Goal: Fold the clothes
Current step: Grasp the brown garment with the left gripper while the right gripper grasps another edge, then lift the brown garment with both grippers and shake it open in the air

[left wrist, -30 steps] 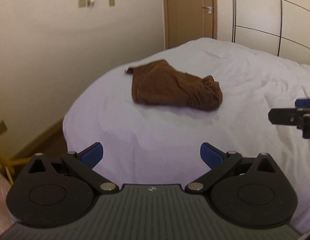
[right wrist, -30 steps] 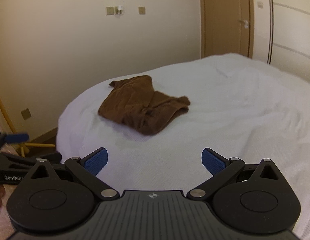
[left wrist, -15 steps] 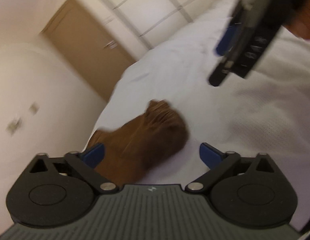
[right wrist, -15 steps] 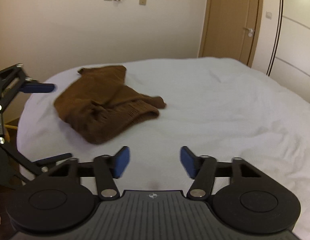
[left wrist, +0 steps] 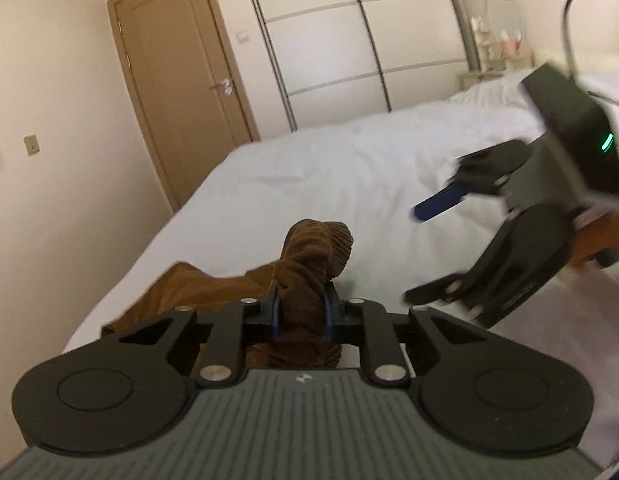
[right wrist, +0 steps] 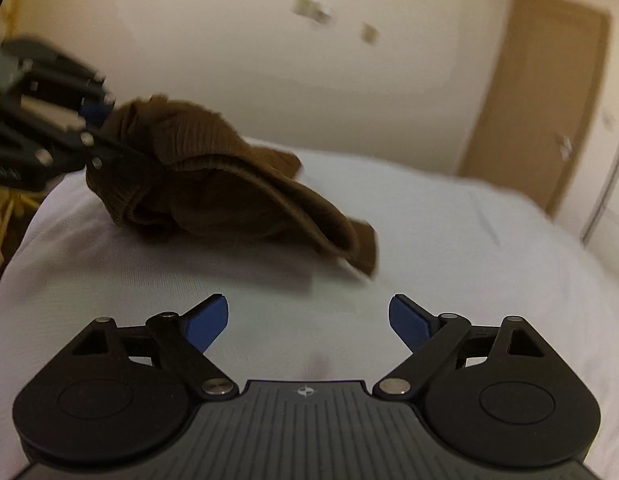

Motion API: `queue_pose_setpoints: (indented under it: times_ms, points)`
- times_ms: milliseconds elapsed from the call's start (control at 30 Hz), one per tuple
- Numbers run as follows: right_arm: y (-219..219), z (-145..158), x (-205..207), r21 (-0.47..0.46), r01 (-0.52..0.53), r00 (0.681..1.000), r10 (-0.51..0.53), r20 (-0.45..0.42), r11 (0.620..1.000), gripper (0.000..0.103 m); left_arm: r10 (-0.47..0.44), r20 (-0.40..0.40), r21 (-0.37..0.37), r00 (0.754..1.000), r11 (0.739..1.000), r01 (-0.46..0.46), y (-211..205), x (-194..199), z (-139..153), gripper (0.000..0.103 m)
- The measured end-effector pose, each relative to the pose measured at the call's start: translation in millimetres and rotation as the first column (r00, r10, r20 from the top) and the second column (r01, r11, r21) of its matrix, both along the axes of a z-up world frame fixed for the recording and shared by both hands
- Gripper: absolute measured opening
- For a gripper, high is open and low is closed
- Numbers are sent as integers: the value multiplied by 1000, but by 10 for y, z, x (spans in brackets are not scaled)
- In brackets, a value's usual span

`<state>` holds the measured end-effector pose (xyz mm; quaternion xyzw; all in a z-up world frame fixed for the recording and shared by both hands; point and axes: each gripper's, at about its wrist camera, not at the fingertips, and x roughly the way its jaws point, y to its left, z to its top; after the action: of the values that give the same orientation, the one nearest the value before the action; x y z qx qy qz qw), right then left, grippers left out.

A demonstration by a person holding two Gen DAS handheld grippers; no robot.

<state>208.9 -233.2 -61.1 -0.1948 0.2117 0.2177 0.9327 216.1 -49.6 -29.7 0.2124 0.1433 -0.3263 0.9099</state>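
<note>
Left wrist view: the left gripper (left wrist: pixel 300 312) is being seen at 6 o'clock, and its jaws are being pressed together on a bunch of the brown ribbed garment (left wrist: pixel 309 256). The cloth is being pinched between the two blue pads, and a rounded lump of it is standing up above them. The rest of the garment is trailing toward 8 o'clock and is lying on the white bed (left wrist: pixel 349 176). At 3 o'clock the right gripper (left wrist: pixel 429 248) is being held above the sheet, somewhat blurred, with its fingers apart and nothing between them.

In the right wrist view, the right gripper (right wrist: pixel 308 318) is being shown spread wide at 6 o'clock over bare sheet. At 10 o'clock one end of the garment (right wrist: pixel 229 184) is being held up by the left gripper (right wrist: pixel 105 128), while the far end at 1 o'clock is resting on the bed (right wrist: pixel 429 240).

The task is judged to be at its beginning: the garment is crumpled and no neat fold is being seen. It is not yet spread flat, and a second hold by the free gripper is probably needed before folding.
</note>
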Motion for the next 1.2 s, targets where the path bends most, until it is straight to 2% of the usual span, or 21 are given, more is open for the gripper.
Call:
queue_pose_setpoints:
  times_ms: [100,167,200,233,267,367,433,567,633,733,833,867,933,967,1000,1100,1200]
  points:
    - [208,-19,49,-82,-35,992,45,117,996,89,-66,59,50,996,997,63,76,-236,-55,16]
    - [321,-40,59,-127,-71,983,91,162,989,84,-93,66,65,993,994,89,115,-361,-100,15]
    - [369,-59,62,-147,-95,978,119,170,985,62,-100,60,65,993,993,96,127,-404,-131,15]
    - [407,-77,61,-169,-111,977,139,160,979,19,-103,54,62,993,993,99,126,-421,-177,15]
    - [442,-95,59,-192,-125,978,154,144,973,9,-104,49,60,993,993,101,123,-440,-215,15]
    - [365,-28,-109,-177,-96,980,124,156,980,10,-94,49,43,994,995,92,87,-524,-232,16]
    - [216,142,-286,-149,-51,980,78,182,988,10,-132,81,22,988,991,131,25,-632,-92,16]
    - [-276,674,-742,-105,62,969,-34,244,993,10,-208,148,-17,967,977,213,-113,-860,192,16]
    - [-537,1004,-1070,-81,124,954,-96,284,989,10,-263,188,-56,946,959,277,-273,-1052,378,16]
    - [-856,1464,-1674,-71,202,917,-163,363,977,10,-346,246,-134,906,913,385,-490,-1395,634,16]
    - [-1043,1819,-2318,-95,272,867,-201,456,957,10,-411,284,-226,866,849,477,-616,-1718,861,17]
    - [-1105,1920,-2524,-93,296,848,-217,484,951,10,-429,293,-255,854,826,502,-653,-1834,926,21]
    - [-1223,2042,-2808,-94,349,818,-255,515,932,10,-455,289,-295,842,795,531,-799,-2086,978,38]
    - [-1303,2057,-2885,-93,376,813,-280,510,922,11,-465,284,-307,839,785,539,-871,-2210,981,51]
    - [-1391,2056,-2942,-90,403,810,-309,499,911,11,-466,271,-311,842,786,535,-908,-2283,944,55]
    - [-1762,1860,-3002,-65,491,811,-429,397,869,11,-462,191,-292,866,816,499,-1107,-2381,705,54]
    - [-2181,1618,-3068,-7,577,784,-552,285,816,11,-472,109,-277,875,831,483,-1260,-2483,385,54]
